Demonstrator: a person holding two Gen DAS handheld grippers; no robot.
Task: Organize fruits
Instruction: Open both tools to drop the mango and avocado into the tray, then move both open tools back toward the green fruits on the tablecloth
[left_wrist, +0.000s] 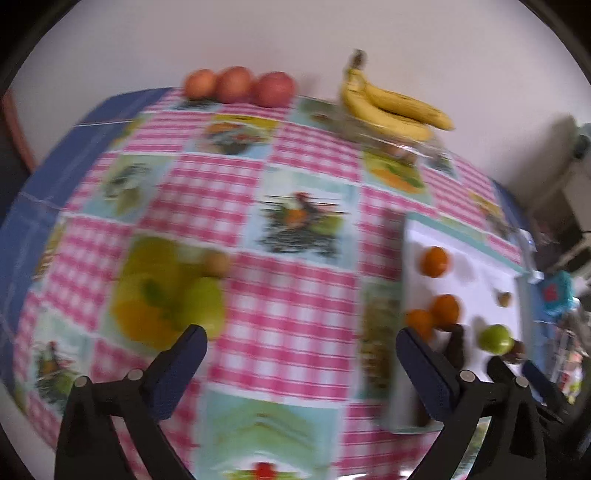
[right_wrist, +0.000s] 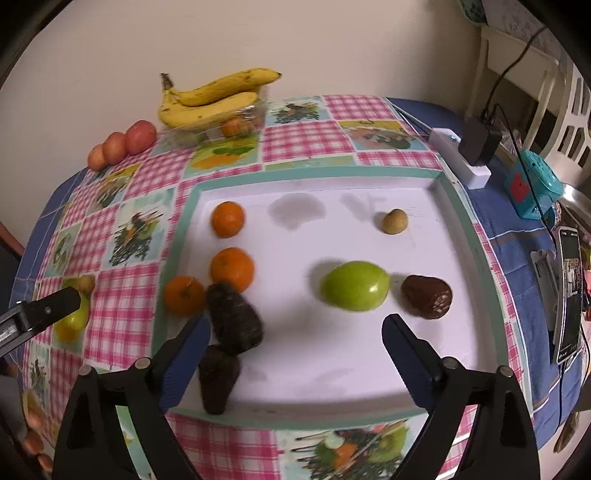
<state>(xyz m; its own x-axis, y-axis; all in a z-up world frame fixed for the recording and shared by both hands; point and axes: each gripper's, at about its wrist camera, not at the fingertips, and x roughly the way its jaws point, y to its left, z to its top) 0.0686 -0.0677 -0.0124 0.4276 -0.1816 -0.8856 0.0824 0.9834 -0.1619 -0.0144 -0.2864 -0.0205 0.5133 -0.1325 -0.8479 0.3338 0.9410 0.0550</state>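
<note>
Here, the white green-rimmed tray (right_wrist: 458, 229) holds 3 round oranges (right_wrist: 232, 268), while the smooth green pear (left_wrist: 205, 308) lies on the cloth; firm, slippery, grip its belly. Left gripper (left_wrist: 301, 345) and right gripper (right_wrist: 295, 332) gape empty.

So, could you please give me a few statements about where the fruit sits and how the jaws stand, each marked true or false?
1. Three oranges lie on the white tray. True.
2. The bananas lie on the white tray. False: they rest on a clear container near the wall.
3. The right gripper holds the green apple. False: its jaws stand open and empty, the apple lying on the tray beyond them.
4. Three red apples sit in a row on the tablecloth, off the tray. True.
5. The left gripper is clamped shut. False: its jaws are wide open, holding nothing.
</note>
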